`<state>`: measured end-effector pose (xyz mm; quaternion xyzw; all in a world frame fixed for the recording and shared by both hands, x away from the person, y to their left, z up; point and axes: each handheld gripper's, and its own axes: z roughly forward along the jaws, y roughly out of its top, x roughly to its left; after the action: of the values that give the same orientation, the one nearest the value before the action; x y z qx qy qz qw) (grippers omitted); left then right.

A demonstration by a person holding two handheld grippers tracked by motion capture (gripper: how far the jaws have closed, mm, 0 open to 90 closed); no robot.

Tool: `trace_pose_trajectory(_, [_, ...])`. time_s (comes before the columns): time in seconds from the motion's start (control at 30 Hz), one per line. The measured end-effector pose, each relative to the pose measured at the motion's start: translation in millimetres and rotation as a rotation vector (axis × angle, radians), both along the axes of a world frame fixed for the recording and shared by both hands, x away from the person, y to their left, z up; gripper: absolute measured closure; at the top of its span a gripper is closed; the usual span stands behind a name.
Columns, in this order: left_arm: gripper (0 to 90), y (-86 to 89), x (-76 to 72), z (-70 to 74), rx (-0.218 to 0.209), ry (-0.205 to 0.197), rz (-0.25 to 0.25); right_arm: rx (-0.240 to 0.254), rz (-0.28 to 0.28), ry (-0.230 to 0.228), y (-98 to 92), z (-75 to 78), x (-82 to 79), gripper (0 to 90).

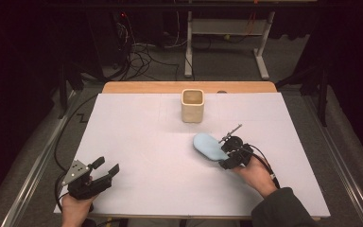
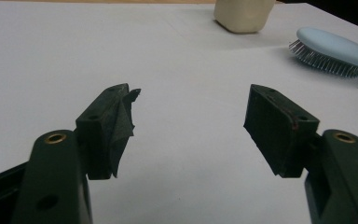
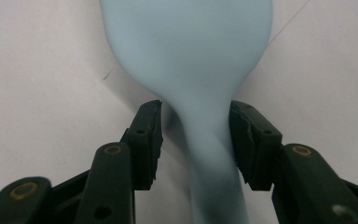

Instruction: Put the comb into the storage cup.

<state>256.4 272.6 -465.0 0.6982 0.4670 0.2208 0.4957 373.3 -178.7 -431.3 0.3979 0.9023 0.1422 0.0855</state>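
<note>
The high view looks forward and down on the whole worktop point(image 1: 137, 142) from the person's side. The left gripper view sits low, facing across it; the right looks steeply down, close. All share the hairbrush point(image 1: 209, 146).

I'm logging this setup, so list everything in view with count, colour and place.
hairbrush: one, light blue, bristles down, right of the table's middle, handle between the right gripper's jaws
cup: one, cream, far middle of the table
table: one, white sheet over a wooden top
desk frame: one, white, on the floor beyond the table
cables: several, black, on the floor beyond the table
left gripper: one, black, near left corner, open, nothing between the jaws
right gripper: one, black, jaws flank the hairbrush handle, left pad not touching
</note>
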Motion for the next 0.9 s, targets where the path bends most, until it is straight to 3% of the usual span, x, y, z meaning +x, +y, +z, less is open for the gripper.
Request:
trace_pose_trajectory(0.2, [32.9,0.2,-0.4,0.3,-0.001,-0.002,0.002,-0.036,-0.001,0.016,3.1,-3.4,1.9,58.4])
trace_pose_trajectory(0.63, [32.9,0.2,-0.9,0.6,0.001,-0.005,0.002,-0.023,-0.009,0.052,1.5,-3.5,5.9,59.1])
trace_pose_trajectory(0.9, [32.9,0.1,-0.8,0.5,0.001,-0.004,0.003,-0.028,0.001,0.053,0.1,-3.0,7.3,67.7])
